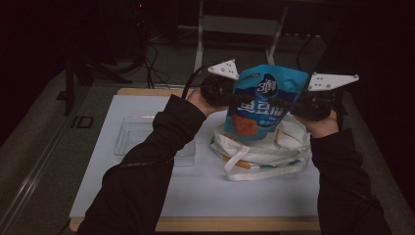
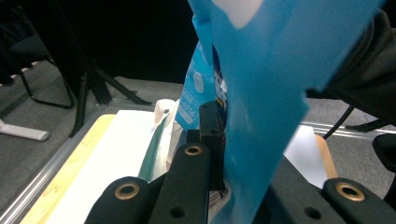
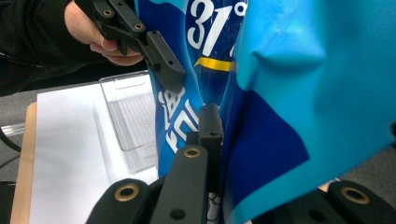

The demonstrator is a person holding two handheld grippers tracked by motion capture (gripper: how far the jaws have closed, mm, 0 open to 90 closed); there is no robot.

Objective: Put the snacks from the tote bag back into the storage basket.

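Observation:
A blue snack bag point(image 1: 262, 100) with white lettering and an orange picture hangs upright over a white cloth tote bag point(image 1: 266, 152) on the table. My left gripper point(image 1: 235, 96) is shut on the bag's left edge. My right gripper point(image 1: 288, 104) is shut on its right edge. In the left gripper view the blue film point(image 2: 261, 93) runs between the jaws, and the far jaw is hidden behind it. The right gripper view has the bag point(image 3: 275, 93) pinched the same way, with the left gripper point(image 3: 161, 65) clamped on the far edge.
A clear plastic tray point(image 1: 134, 137) lies on the white mat point(image 1: 195, 196) to the left of the tote bag. The mat covers a wooden table point(image 1: 195, 224). Stands and cables point(image 1: 147, 63) sit on the dark floor beyond the table.

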